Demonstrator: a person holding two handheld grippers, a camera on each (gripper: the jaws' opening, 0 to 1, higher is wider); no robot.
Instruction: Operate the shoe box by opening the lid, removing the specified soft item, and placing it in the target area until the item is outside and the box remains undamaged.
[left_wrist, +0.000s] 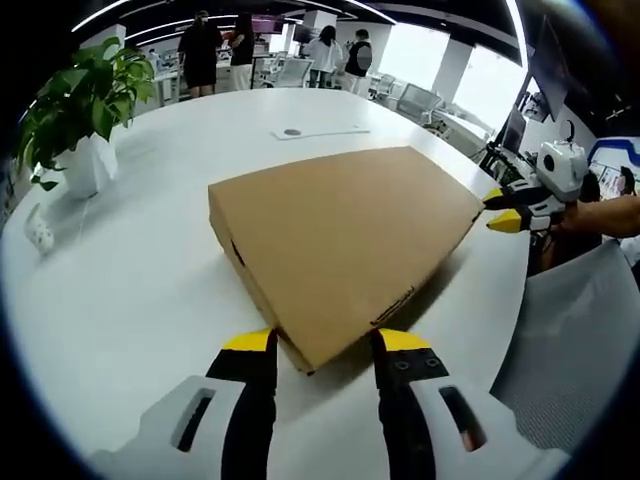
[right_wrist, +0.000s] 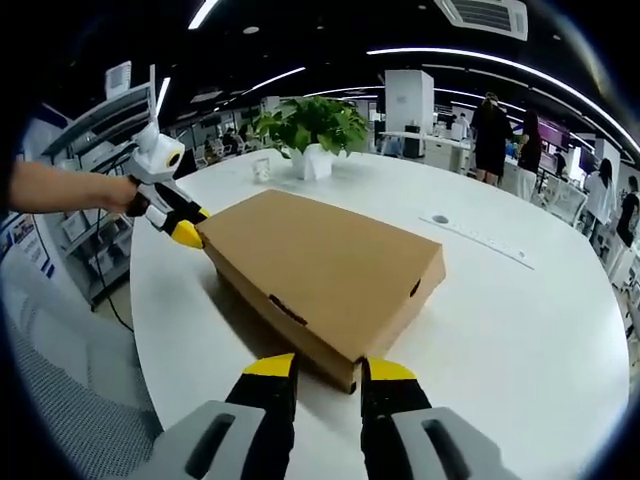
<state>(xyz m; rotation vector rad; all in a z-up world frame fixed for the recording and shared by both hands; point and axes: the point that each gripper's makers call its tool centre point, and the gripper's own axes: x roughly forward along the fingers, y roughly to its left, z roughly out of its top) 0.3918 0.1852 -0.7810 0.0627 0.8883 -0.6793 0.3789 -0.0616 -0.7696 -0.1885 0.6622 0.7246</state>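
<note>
A closed shoe box (left_wrist: 340, 245) of plain brown cardboard lies flat on a round white table (left_wrist: 130, 290), lid still down, as a person works on it with two hand-held tools. The left gripper (left_wrist: 325, 342) sits at one corner, its yellow-tipped jaws apart and straddling that corner; the right gripper (right_wrist: 330, 368) meets the opposite corner the same way, jaws open on either side of it. The box's long axis runs roughly from one tool to the other, so neither is clearly nearer. The card looks matte, stiff and sharp-edged, with small slots in its side walls. A leafy potted plant (left_wrist: 85, 105) stands well apart from the box.
</note>
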